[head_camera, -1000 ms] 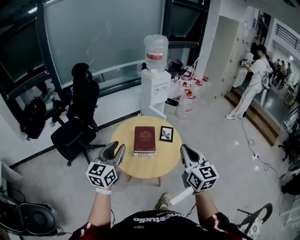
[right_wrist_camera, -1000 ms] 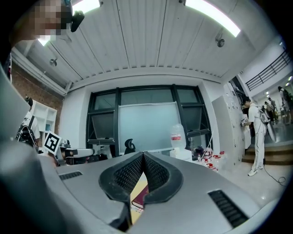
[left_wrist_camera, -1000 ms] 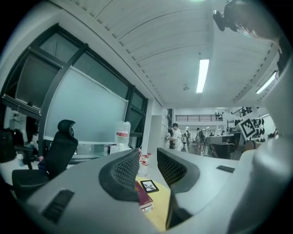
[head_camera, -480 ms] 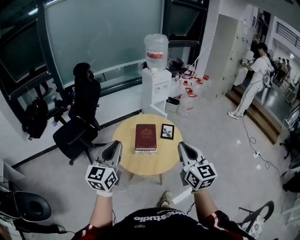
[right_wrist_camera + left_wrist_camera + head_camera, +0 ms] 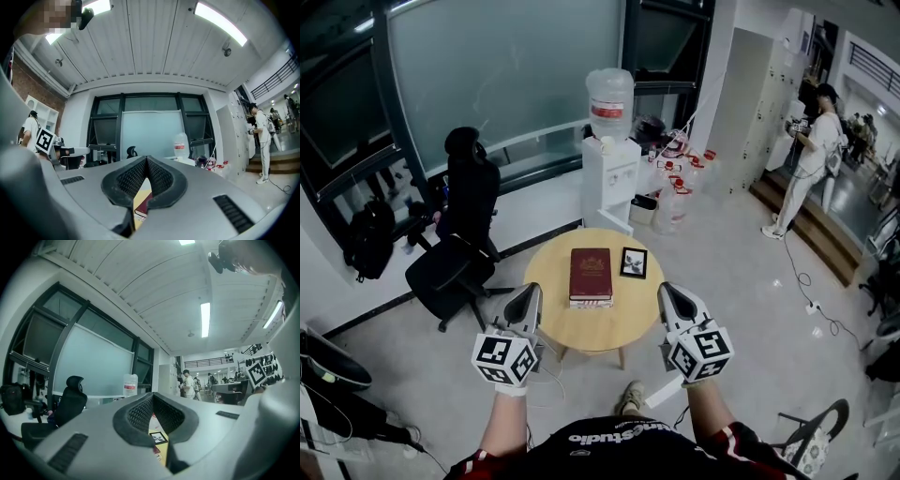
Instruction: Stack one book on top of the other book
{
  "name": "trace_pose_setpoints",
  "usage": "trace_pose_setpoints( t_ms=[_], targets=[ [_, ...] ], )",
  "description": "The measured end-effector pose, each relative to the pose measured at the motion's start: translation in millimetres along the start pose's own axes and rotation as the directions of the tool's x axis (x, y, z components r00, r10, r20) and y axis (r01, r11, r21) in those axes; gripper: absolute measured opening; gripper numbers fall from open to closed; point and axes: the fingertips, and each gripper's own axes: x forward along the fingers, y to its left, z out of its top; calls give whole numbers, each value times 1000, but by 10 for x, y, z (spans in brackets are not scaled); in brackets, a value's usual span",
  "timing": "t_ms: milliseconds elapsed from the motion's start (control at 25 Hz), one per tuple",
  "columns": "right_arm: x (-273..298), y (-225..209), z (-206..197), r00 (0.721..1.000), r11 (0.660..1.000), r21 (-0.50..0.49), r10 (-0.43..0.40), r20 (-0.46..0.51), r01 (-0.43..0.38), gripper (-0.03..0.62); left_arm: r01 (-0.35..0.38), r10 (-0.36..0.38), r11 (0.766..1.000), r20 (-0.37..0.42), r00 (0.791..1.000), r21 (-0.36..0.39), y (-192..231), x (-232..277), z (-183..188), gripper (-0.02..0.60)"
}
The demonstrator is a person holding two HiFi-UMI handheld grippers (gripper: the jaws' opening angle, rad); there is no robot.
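On the round wooden surface (image 5: pixel 623 319), about centre: red book (image 5: pixel 591 274) lies flat, cover up, on a second book (image 5: pixel 589 305) of which only the pale near edge shows. Small framed picture (image 5: pixel 633 262) sits just right of the stack, with a slight gap. Left tongs (image 5: pixel 531 294) and right tongs (image 5: pixel 669 296) hover at the surface's near edge, one either side of the stack, touching neither book. Left tongs have just closed, tips together with nothing between them; right tongs are also together and empty. Beyond the surface: white water dispenser (image 5: pixel 610 178) with a bottle on top, by the glass wall. Black office chair (image 5: pixel 455 253) stands to the left, a person (image 5: pixel 806 159) far right.
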Motion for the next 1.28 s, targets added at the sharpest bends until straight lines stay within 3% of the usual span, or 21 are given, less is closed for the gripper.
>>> trace_pose_setpoints(
  t_ms=[560,1280],
  targets=[
    [-96,-20,-45,999,999,-15,-40,-10,40,25,-19,19,1000,-7,1000,1,-26,-138,-64,17],
    [-247,-67,17,999,998,-26,-48,3,48,25,10,-10,1000,10,1000,7,-183,-127,2,17]
  ],
)
